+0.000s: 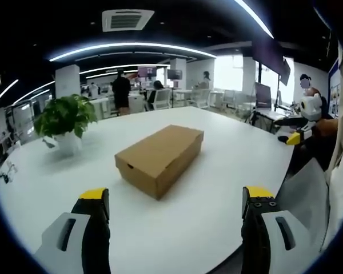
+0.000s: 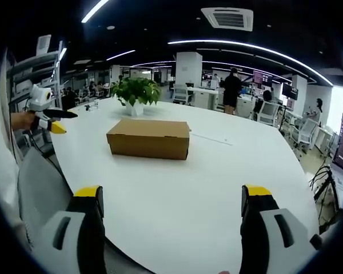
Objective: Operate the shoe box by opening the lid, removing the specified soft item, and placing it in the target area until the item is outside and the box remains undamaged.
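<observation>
While both tongs, left (image 1: pixel 175 202) and right (image 2: pixel 174 200), hang agape at the near desk (image 2: pixel 206 188) edge, the closed shoe box (image 1: pixel 160 157) sits mid-desk, bare surface around; no legible markings.

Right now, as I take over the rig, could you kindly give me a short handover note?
Left gripper: open, holding nothing, back from the box.
Right gripper: open, holding nothing, also short of it.
Shoe box: lying flat on the white table, lid shut; potted plant beyond it.
Done: nothing; box untouched.
Left: open the lid, lift the soft item out, place it in the target area.
</observation>
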Demonstrator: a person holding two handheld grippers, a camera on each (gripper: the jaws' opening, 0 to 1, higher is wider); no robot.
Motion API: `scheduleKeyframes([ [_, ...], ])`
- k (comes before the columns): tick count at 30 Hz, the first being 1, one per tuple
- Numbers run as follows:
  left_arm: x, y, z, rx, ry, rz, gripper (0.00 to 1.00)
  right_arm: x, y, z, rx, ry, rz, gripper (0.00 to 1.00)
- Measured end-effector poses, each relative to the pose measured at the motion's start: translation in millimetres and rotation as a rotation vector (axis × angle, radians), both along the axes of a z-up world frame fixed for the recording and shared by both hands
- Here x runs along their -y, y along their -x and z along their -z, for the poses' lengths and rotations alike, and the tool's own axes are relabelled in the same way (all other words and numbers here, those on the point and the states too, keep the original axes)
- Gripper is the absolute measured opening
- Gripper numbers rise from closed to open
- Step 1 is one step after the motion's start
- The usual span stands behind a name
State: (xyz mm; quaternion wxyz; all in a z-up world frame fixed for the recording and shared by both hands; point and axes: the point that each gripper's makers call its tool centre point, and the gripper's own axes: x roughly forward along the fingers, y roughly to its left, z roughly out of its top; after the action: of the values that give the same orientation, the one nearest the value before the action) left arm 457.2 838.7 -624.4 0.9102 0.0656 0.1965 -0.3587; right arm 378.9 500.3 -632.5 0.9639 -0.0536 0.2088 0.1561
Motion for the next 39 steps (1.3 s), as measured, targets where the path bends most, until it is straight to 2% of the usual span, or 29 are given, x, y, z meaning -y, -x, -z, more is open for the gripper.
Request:
scheduleKeyframes([
  [23, 9.7, -17.4, 6.0, -0.012, -0.018, 0.012, 0.97, -3.1, -21.4, 4.0, -0.013, 0.013, -0.051, 0.95],
  [35, 20.0, -33.0, 14.4, -0.019, -0.024, 0.011, 0.94, -7.4, -51.9, 5.0, 0.000, 0.027, -0.091, 0.94],
  [39, 21.5, -42.5, 16.3, -0.017, -0.025, -0.011, 0.95, -8.6, -63.6, 3.3, 0.007, 0.030, -0.112, 0.94],
])
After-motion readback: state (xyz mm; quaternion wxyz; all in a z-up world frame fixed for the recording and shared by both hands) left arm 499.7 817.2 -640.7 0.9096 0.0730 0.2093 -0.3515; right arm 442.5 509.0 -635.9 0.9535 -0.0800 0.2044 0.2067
